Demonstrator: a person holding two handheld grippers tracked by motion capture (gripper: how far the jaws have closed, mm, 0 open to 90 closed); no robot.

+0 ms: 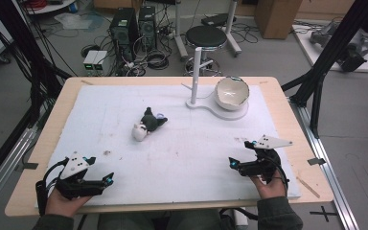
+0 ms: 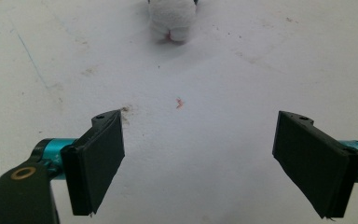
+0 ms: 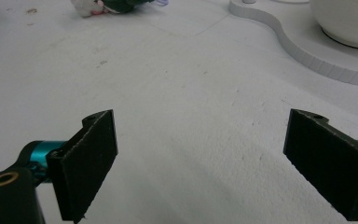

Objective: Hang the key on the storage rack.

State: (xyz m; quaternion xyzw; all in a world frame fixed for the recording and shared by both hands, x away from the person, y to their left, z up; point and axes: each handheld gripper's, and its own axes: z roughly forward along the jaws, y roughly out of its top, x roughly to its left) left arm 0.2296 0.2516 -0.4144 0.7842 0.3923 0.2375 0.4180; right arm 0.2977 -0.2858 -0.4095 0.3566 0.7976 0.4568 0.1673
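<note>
White foam mat (image 1: 124, 143) covers the wooden table (image 1: 33, 158). Far right on it: white stand (image 1: 196, 72) on a curved base, with a white bowl (image 1: 231, 93) on that base. Nothing between grippers and toy. Small plush toy (image 1: 146, 124), dark body, white head, lies mid-mat, well apart from both. Left gripper (image 1: 106, 178) near corner, jaws wide, empty. Right gripper (image 1: 237, 163) likewise spread, holding nothing; 2 pads apart.
</note>
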